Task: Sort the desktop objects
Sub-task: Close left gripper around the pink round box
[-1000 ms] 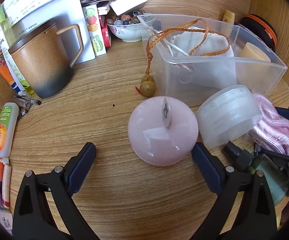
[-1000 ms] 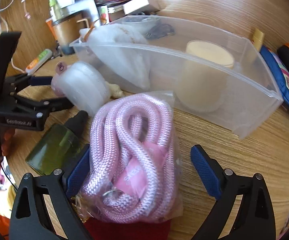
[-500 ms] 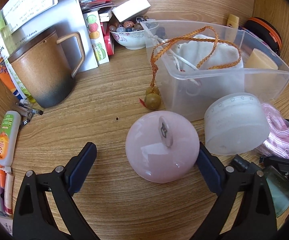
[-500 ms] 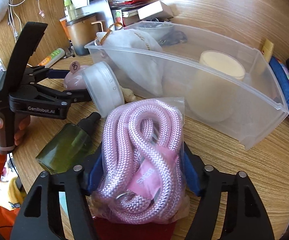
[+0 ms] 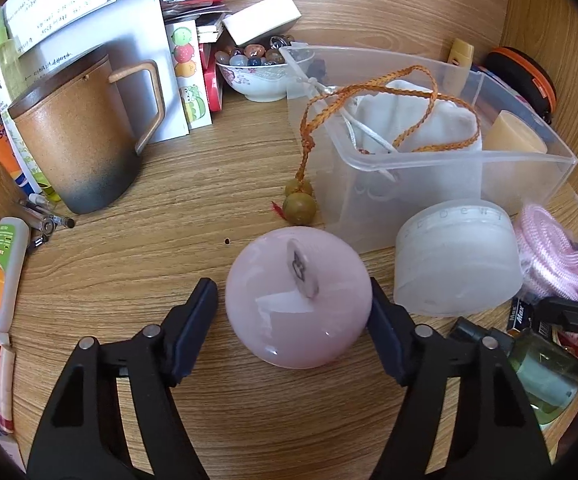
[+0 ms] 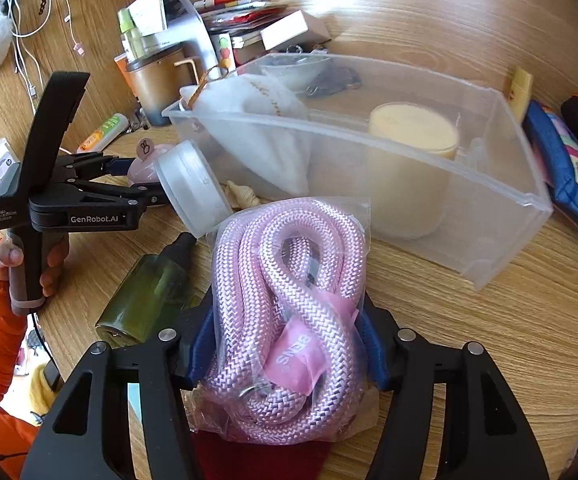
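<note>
My left gripper (image 5: 293,316) is shut on a round pink jar (image 5: 299,298) with a small tag on top; its pads press both sides of the jar on the desk. It also shows in the right wrist view (image 6: 141,160). My right gripper (image 6: 285,344) is shut on a bagged pink rope (image 6: 289,312), also seen in the left wrist view (image 5: 557,256). A clear plastic bin (image 6: 489,208) behind them holds a white pouch (image 6: 261,120) and a cream candle (image 6: 413,136). An orange cord with beads (image 5: 299,204) hangs over the bin's rim.
A frosted white jar (image 5: 457,264) lies right of the pink jar. A green bottle (image 6: 145,296) lies beside the rope. A brown mug (image 5: 73,140), a bowl of marbles (image 5: 261,76), books, tubes (image 5: 1,272) and pens crowd the left and back.
Both grippers have closed: the left onto the pink jar, the right onto the bagged rope. The right gripper and rope have lifted slightly.
</note>
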`<action>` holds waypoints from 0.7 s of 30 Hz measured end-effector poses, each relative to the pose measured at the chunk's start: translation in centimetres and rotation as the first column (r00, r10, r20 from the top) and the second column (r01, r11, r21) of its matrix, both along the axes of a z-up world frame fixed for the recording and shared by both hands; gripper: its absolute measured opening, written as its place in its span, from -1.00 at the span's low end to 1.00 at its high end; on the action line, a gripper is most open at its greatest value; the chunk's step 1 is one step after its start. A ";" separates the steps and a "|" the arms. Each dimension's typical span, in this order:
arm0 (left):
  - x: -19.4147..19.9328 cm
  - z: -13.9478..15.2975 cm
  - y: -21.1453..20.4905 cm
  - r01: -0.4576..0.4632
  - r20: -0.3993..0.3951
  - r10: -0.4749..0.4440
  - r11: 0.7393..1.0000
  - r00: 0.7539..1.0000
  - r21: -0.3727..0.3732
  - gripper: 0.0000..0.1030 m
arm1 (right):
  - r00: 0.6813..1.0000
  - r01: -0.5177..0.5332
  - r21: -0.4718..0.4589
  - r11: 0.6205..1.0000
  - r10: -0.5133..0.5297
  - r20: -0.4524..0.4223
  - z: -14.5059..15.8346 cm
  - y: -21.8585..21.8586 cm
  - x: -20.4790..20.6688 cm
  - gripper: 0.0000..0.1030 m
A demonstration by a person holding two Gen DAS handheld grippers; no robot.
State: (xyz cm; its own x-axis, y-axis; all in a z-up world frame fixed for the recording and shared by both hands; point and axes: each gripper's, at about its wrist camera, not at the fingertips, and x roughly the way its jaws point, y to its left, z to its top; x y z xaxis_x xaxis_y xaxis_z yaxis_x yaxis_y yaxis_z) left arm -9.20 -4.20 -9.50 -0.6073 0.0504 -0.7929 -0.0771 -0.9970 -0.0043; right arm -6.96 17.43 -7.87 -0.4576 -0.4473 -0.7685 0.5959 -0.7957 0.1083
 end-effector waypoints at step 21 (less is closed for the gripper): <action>1.4 0.8 -0.7 -0.039 -0.052 0.040 0.999 0.998 0.025 0.21 | 0.997 0.044 -0.026 0.999 -0.046 -0.061 2.7 1.7 0.7 0.09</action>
State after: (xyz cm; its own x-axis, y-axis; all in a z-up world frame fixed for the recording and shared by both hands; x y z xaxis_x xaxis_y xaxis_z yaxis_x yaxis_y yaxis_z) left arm -7.83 -4.91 -8.72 -0.6495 0.0438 -0.7591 -0.0382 -0.9990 -0.0249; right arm -6.26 19.12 -5.14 -0.5240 -0.4436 -0.7271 0.5655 -0.8195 0.0924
